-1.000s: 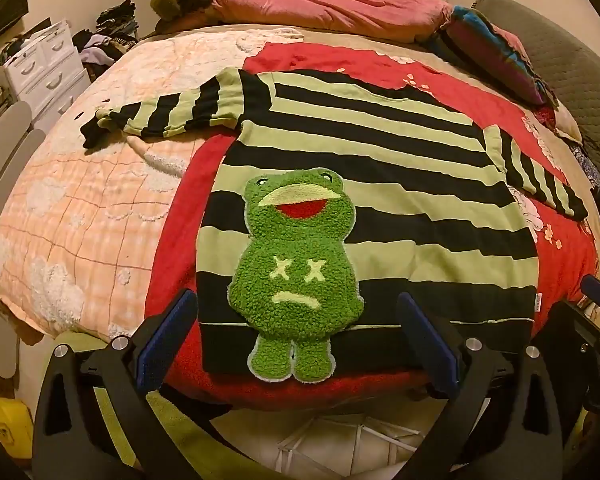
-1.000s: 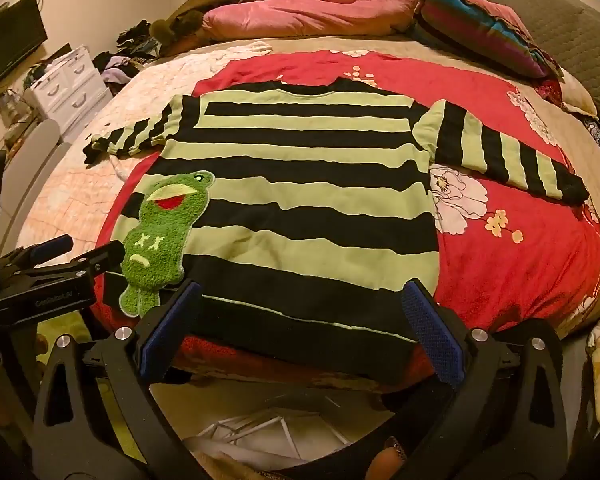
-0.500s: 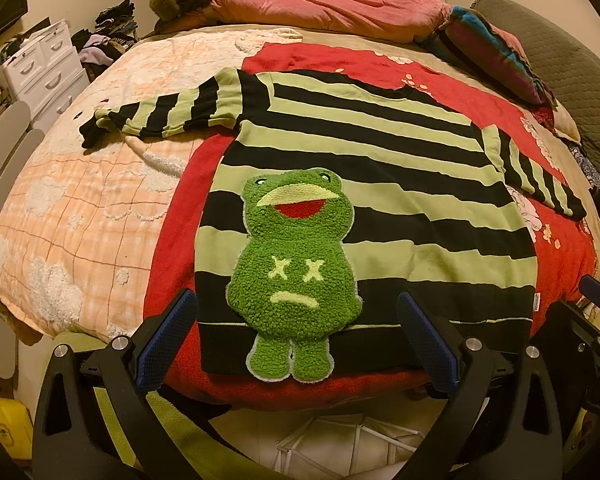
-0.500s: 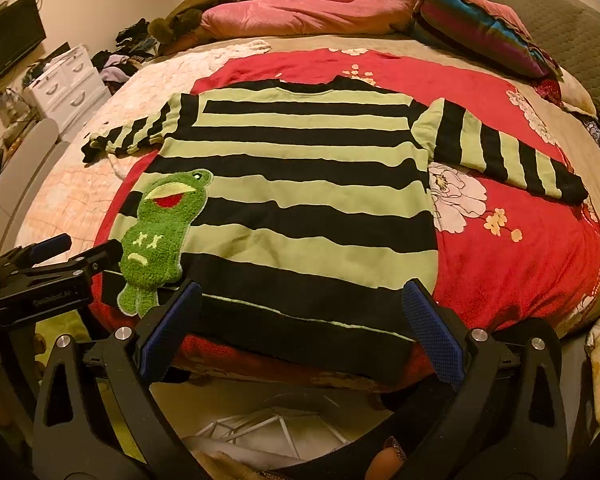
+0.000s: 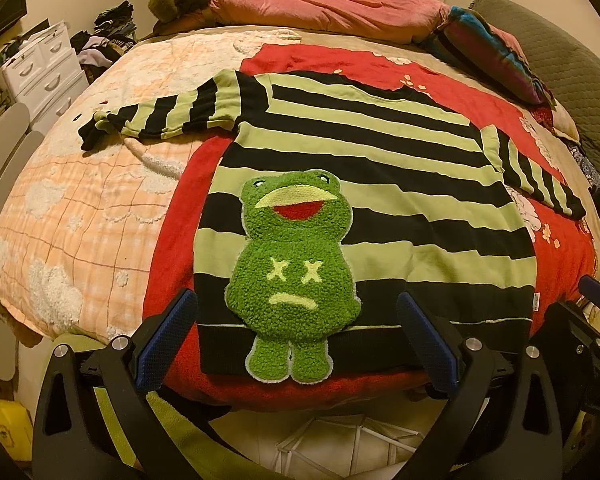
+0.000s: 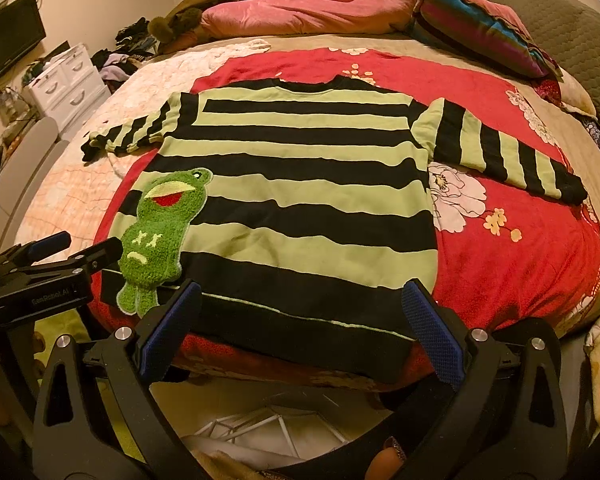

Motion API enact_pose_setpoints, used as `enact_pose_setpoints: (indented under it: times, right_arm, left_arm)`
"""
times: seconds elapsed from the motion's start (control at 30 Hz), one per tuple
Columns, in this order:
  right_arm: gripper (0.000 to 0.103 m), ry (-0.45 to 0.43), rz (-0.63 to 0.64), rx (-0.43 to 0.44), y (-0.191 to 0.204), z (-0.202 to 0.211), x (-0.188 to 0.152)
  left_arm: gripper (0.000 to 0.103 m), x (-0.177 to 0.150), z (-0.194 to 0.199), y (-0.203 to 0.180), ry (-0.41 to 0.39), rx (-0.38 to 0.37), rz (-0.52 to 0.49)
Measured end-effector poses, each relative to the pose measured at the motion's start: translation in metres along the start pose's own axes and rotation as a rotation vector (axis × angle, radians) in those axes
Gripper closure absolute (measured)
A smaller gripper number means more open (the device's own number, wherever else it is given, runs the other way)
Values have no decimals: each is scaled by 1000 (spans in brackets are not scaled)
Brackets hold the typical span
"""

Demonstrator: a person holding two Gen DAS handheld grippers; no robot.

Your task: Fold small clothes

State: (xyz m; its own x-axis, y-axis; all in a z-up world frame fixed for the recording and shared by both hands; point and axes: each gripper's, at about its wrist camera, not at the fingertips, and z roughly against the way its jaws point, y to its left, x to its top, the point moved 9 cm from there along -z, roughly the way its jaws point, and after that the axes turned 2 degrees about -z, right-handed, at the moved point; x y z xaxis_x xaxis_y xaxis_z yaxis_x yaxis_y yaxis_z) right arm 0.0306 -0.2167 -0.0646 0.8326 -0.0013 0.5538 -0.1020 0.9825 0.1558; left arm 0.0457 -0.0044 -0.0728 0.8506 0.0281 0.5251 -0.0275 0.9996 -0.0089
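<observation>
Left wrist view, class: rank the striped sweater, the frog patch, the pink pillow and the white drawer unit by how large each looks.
1. Striped sweater, by far the largest.
2. Pink pillow and frog patch: look alike, so unranked; the patch is much nearer the camera.
3. White drawer unit, smallest, though far off and partly cut off.

Sweaters: one, black-and-green striped (image 6: 300,200); sleeves spread: two
Frog patches: one (image 5: 296,276), on the sweater front
Claws: two; left claw (image 5: 300,344), right claw (image 6: 300,332), each with two blue-padded fingers set apart
Red floral blankets: one (image 6: 520,248)
Beds: one (image 5: 80,208)
White drawer units: one (image 5: 44,68)
</observation>
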Motion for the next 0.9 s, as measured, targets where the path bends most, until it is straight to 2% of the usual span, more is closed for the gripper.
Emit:
enact_pose_setpoints:
  times: [0.9]
  right_arm:
    - [9,-5,1,-9,-1,-2,6]
  left_arm:
    - [4,6,-8,-7,11,-5,-23]
